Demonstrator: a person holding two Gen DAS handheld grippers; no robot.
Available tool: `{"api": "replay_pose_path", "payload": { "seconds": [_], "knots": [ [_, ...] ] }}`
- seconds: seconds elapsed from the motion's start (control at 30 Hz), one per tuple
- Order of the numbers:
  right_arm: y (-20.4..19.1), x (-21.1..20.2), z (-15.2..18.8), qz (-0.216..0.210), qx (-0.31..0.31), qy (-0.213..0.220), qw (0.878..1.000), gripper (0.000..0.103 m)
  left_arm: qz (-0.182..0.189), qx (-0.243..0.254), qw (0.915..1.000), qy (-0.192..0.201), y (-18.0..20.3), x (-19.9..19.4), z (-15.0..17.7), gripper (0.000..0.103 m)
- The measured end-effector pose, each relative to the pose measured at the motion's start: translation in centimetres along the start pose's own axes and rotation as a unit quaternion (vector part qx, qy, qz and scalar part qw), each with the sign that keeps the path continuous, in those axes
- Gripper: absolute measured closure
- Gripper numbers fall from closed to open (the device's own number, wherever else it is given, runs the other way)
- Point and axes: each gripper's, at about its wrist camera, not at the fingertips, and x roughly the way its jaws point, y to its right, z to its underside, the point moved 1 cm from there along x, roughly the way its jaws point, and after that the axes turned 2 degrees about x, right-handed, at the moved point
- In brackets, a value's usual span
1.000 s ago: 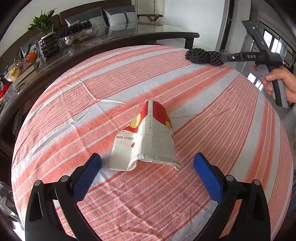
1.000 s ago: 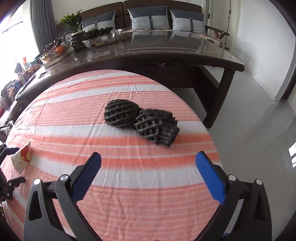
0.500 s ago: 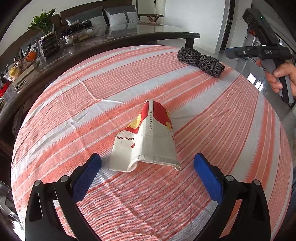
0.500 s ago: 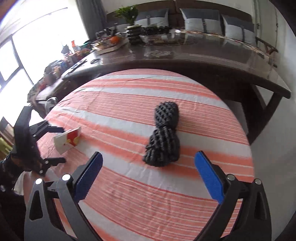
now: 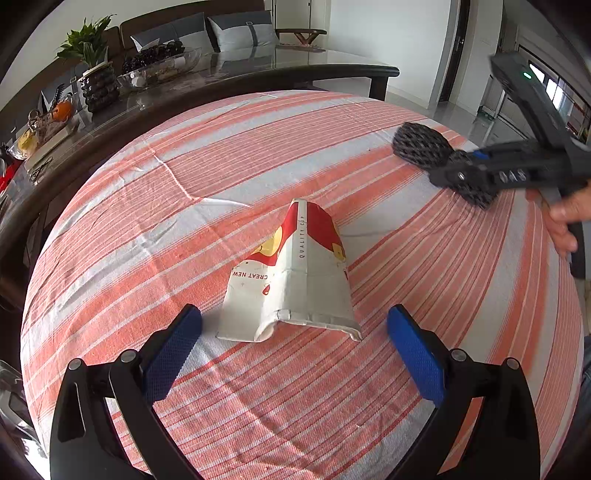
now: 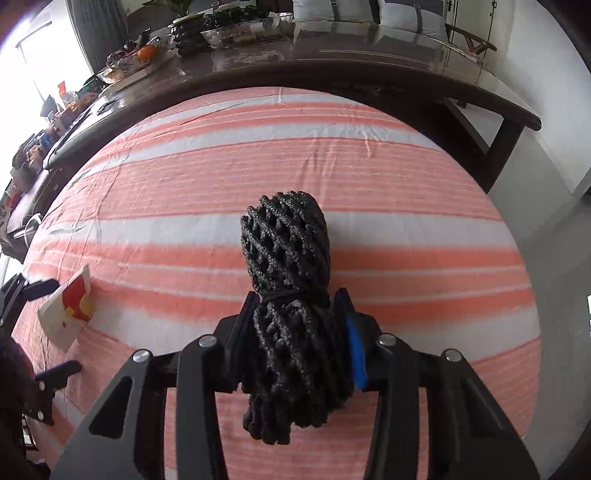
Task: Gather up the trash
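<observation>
A flattened white and red paper cup [image 5: 291,280] lies on the round table with the orange-striped cloth [image 5: 221,173]. My left gripper [image 5: 291,343] is open, its blue pads on either side of the cup's near end, not touching it. A black foam fruit net [image 6: 291,280] lies at the table's right side. My right gripper [image 6: 295,328] is shut on the net's near half. In the left wrist view the right gripper [image 5: 480,173] covers part of the net [image 5: 421,146]. The cup also shows in the right wrist view [image 6: 70,306].
A dark glass-topped table [image 5: 258,62] stands behind the round one, with a potted plant [image 5: 92,74], a glass bowl [image 5: 162,64] and fruit [image 5: 62,109] on it. Cushions [image 6: 332,9] line a sofa beyond. White floor [image 6: 554,240] lies to the right.
My right gripper moved down onto the black net and closed on it. The left gripper and the cup have not moved.
</observation>
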Motion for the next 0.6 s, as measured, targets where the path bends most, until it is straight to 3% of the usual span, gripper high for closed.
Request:
{"api": "replay_pose_path", "payload": {
  "seconds": [0.17,0.27,0.37,0.4,0.5,0.6],
  "knots": [
    [-3.9,-4.4,8.0,-0.015,0.017,0.021,1.0,0.061,0.0,0.0,1.0,0.0,0.0,0.0,0.0,0.004],
    [-4.6,-5.3,9.6,-0.024,0.042,0.026,0.998,0.057,0.024,-0.015,0.9996,0.01,-0.6,-0.4,0.1,0.004],
    [-3.9,-5.9,9.8,-0.024,0.052,0.017,0.998,0.035,0.093,-0.043,0.9945,0.023,-1.8,-1.5,0.2,0.004],
    [-3.7,-6.2,9.6,-0.019,0.051,0.015,0.998,0.033,0.102,-0.04,0.9936,0.025,-1.7,-1.9,0.1,0.004],
    [-3.9,-7.3,9.0,-0.013,0.034,0.01,0.999,0.032,0.088,0.003,0.9955,0.035,-0.5,-2.9,-0.9,0.004],
    [-5.0,-7.5,8.0,-0.022,0.005,-0.01,1.0,0.029,0.082,0.029,0.996,0.022,0.2,-2.0,-2.0,0.008]
  ]
}}
